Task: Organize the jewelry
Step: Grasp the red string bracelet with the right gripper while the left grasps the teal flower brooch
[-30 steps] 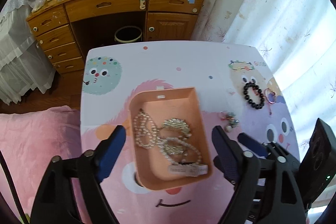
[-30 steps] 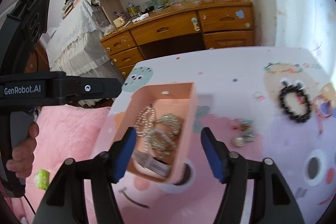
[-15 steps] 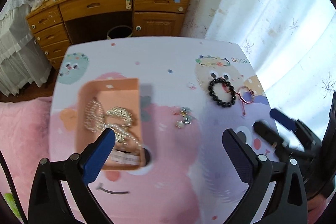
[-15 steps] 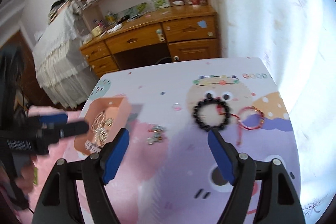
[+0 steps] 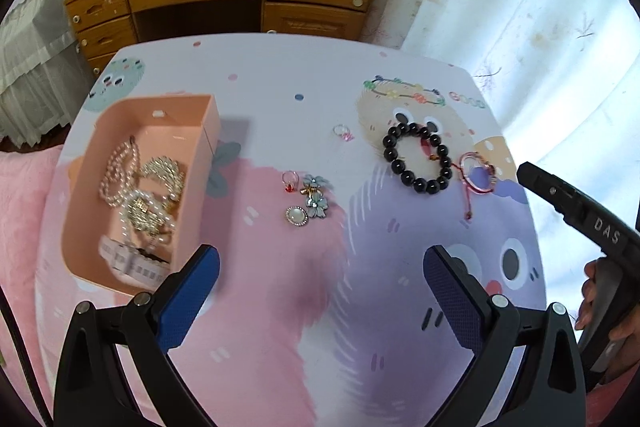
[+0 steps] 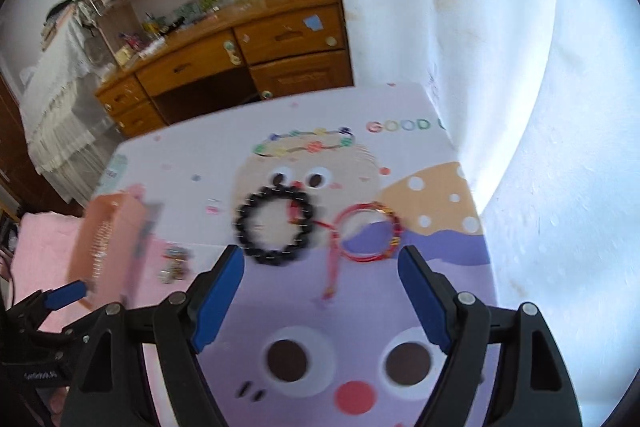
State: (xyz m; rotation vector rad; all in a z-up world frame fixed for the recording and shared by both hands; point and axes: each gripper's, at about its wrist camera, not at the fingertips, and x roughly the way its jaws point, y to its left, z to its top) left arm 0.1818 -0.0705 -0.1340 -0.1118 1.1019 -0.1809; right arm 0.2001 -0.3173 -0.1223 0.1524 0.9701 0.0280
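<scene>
The black bead bracelet (image 6: 276, 225) lies on the far right part of the table (image 5: 280, 75), and just beside it, on its right, lies the red string bracelet (image 6: 370, 233); in the left view the two almost touch. One second ago my right tool (image 6: 320, 291) was over the pink box (image 5: 120, 195); now it looks at these two bracelets, and they sit just past its blue fingertips (image 6: 218, 291). The jaws are wide open and hold nothing. My left tool (image 5: 320, 291) has also come off the box and now hangs over the near middle of the table, open and empty, with the box at its left.

The box is at the left side of the table and already carries pearl strands (image 5: 120, 167), a gold-coloured piece and a white tag. Between the box and the bracelets there is a small group: a red ring (image 5: 289, 181), a blue flower brooch (image 5: 316, 197) and a round pearl brooch (image 5: 297, 215). A pink ring (image 5: 343, 131) lies alone, farther back.

I judge that one piece was just put away and the next pick is beginning, probably a bracelet. Six loose pieces remain outside the box.
</scene>
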